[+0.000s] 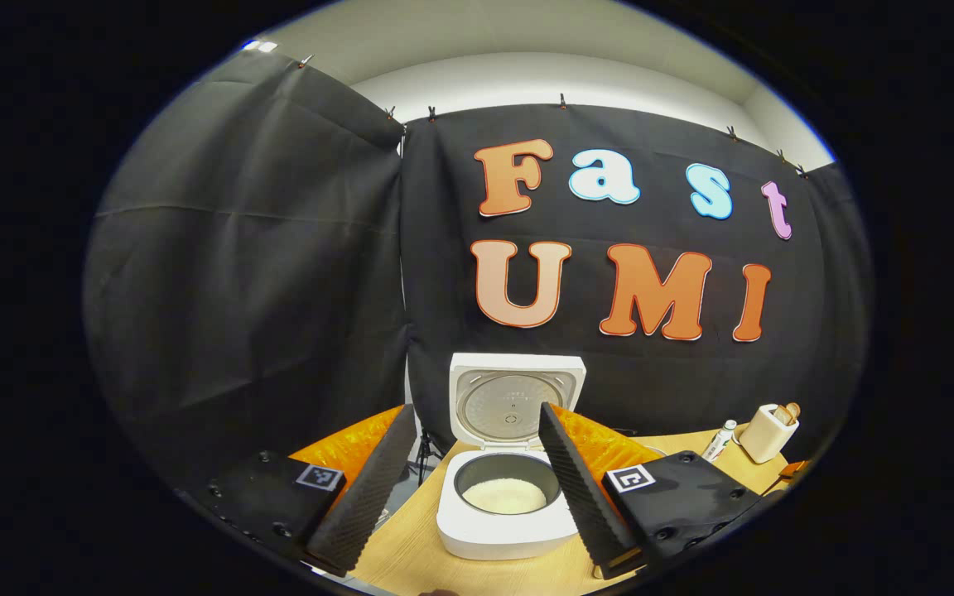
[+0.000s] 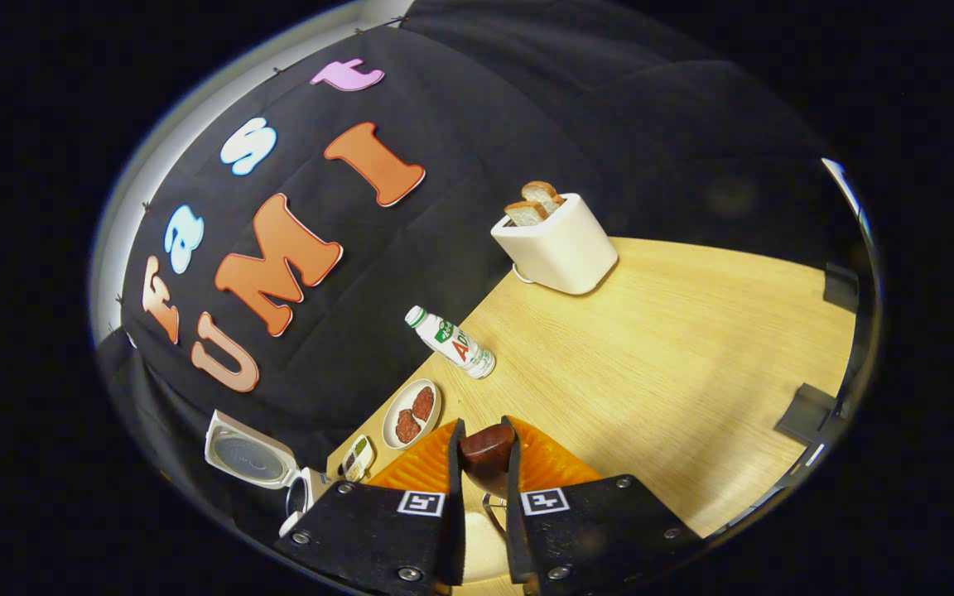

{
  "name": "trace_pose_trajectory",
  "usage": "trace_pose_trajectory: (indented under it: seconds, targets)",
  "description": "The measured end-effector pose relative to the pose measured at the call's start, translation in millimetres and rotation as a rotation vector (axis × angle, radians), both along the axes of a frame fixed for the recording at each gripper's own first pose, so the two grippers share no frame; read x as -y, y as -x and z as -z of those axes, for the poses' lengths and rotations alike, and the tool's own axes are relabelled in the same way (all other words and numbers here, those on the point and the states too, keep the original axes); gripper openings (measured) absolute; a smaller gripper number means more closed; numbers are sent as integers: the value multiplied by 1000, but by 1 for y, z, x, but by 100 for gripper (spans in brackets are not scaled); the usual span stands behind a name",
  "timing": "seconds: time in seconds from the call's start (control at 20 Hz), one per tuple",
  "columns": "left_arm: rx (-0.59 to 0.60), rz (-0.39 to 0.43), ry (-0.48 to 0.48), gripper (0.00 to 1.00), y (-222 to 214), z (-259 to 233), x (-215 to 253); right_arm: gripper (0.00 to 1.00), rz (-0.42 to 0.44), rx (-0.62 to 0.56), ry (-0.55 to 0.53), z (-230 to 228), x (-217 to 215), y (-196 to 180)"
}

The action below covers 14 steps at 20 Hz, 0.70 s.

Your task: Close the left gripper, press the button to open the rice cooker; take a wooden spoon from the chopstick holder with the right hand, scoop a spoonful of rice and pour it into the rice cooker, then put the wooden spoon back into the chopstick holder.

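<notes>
Meanwhile my left gripper (image 1: 477,476) stood with its fingers spread wide, holding nothing, and between them I saw the white rice cooker (image 1: 503,497) at the near edge of the desk (image 1: 411,555). Its lid (image 1: 517,399) stood upright at the back, fully raised, and rice (image 1: 503,495) lay pale in the bottom of the inner pot. Bare wood ran beside the cooker toward the near edge, so there was free room around its base. Farther along the desk, toward the right corner in that view, stood a small bottle (image 1: 719,440) and a white toaster (image 1: 767,432) with bread in its slots.

My right gripper (image 2: 484,451) was clenched on the wooden spoon (image 2: 487,449), both fingers pressing on its dark brown handle end, which poked up between the tips. Below the fingers a pale rounded shape showed, but I could not tell what it was. From the right gripper view the toaster (image 2: 558,240) sat near the far edge against the cloth wall, the bottle (image 2: 452,343) stood just off that same edge, and a plate (image 2: 411,412) with two dark patties lay closer to me. A small dish (image 2: 358,457) sat beside the plate, and the rice cooker (image 2: 255,460) with its raised lid showed at the desk's far left end. A wide stretch of the desk (image 2: 692,348) lay between the toaster and the right-hand edge.
</notes>
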<state>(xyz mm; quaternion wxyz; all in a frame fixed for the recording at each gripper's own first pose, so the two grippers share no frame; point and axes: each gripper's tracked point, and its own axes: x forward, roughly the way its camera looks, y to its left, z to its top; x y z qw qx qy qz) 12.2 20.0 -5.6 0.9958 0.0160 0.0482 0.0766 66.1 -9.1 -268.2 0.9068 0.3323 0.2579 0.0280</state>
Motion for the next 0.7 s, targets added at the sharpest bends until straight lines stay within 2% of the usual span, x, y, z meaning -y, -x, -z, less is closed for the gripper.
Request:
trace_pose_trajectory:
  seconds: [0.4, 0.7]
  targets:
    - [5, 34, 9, 100, -2, -2, -13, 19, -35, 125, 114, -75, -20, 12]
    - [3, 47, 8, 100, -3, -1, -29, 19, -109, 232, 66, -125, -74, 29]
